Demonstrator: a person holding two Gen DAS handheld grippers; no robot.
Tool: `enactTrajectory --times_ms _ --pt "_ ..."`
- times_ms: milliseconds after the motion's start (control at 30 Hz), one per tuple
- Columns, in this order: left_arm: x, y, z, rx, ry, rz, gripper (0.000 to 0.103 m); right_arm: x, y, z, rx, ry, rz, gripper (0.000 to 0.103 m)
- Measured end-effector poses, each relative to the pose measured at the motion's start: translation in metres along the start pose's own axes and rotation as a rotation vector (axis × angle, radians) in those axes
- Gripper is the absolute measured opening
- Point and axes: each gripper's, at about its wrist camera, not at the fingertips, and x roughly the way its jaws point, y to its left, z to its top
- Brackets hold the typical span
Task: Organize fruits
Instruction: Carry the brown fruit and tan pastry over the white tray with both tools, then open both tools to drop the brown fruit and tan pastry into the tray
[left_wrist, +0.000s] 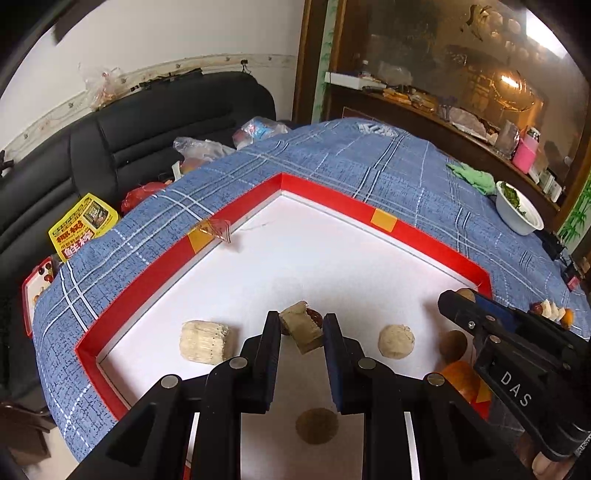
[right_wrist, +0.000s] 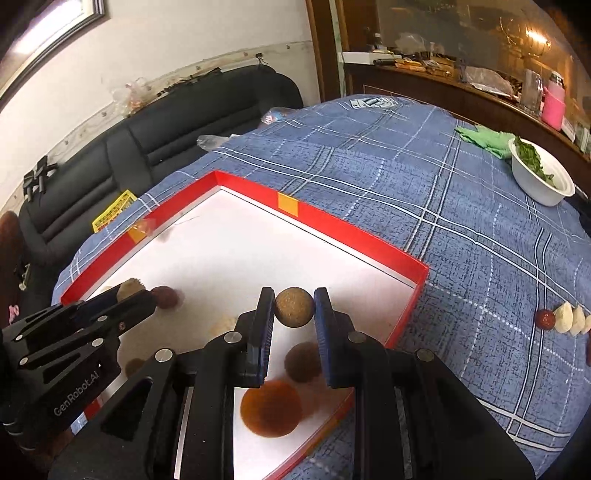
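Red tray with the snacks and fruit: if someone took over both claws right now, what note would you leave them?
Left claw: shut on a tan block-shaped piece, above the red tray.
Right claw: shut on a brown ball, also above the tray.
In the tray: a pale ridged block, a pale round piece, an orange fruit and other brown round pieces.
On the blue cloth: a short row of pieces outside the tray.
Done: both pieces gripped.
Left: place them; where is unclear.
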Motion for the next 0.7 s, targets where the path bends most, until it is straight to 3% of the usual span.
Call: enactTrajectory --times_ms 400,433,500,567,700 --pt "0.014 0.001 0.004 -0.030 0.054 0.024 0.022 0.018 -0.009 0.000 0.029 0.060 -0.013 0.021" --pt "0.015 0.003 0.004 -0.040 0.066 0.024 0.024 0.018 -0.009 0.000 0.027 0.062 -0.014 0.021" --pt "0.018 0.005 0.005 -0.056 0.096 0.045 0.037 0.019 -0.009 0.000 0.024 0.072 -0.017 0.027" --pt "0.019 0.010 0.004 -0.086 0.130 0.039 0.055 0.021 -0.008 0.000 0.020 0.093 -0.030 0.051" --pt "0.011 0.024 0.004 -0.208 0.160 0.005 0.058 0.010 -0.004 -0.002 -0.005 0.081 -0.036 0.051"
